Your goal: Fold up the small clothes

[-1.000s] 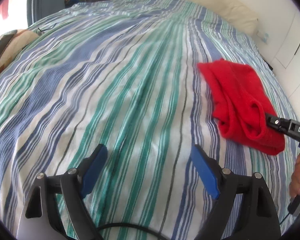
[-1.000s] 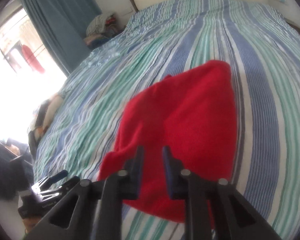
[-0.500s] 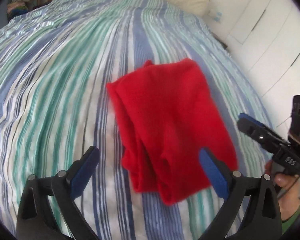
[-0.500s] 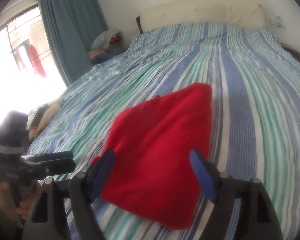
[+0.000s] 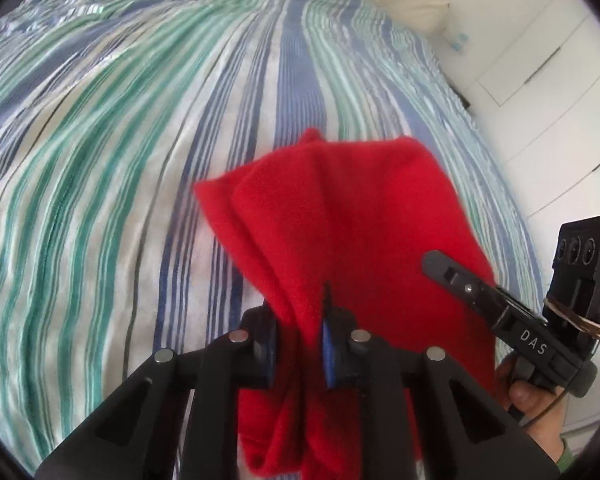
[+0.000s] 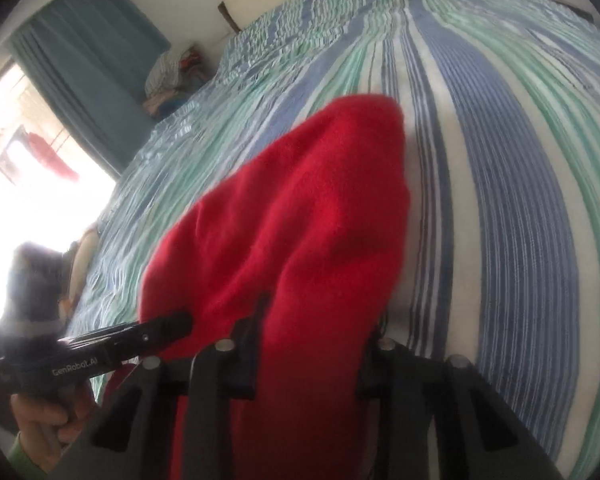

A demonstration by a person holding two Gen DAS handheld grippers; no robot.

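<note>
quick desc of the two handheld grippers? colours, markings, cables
Both grippers are matte black plastic with silver pivot pins. The left gripper has blue finger pads; its side reads "GenRobot.AI". The right gripper is marked "DAS" and carries a black camera block with a green LED, rubber-banded on, plus a thin black cable. A green sleeve shows.

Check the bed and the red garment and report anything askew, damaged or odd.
No damage or spill shows. The red garment lies bunched and slanted across the striped bedsheet, its near end gathered in the left gripper. The right gripper straddles the cloth; whether it grips is unclear.
</note>
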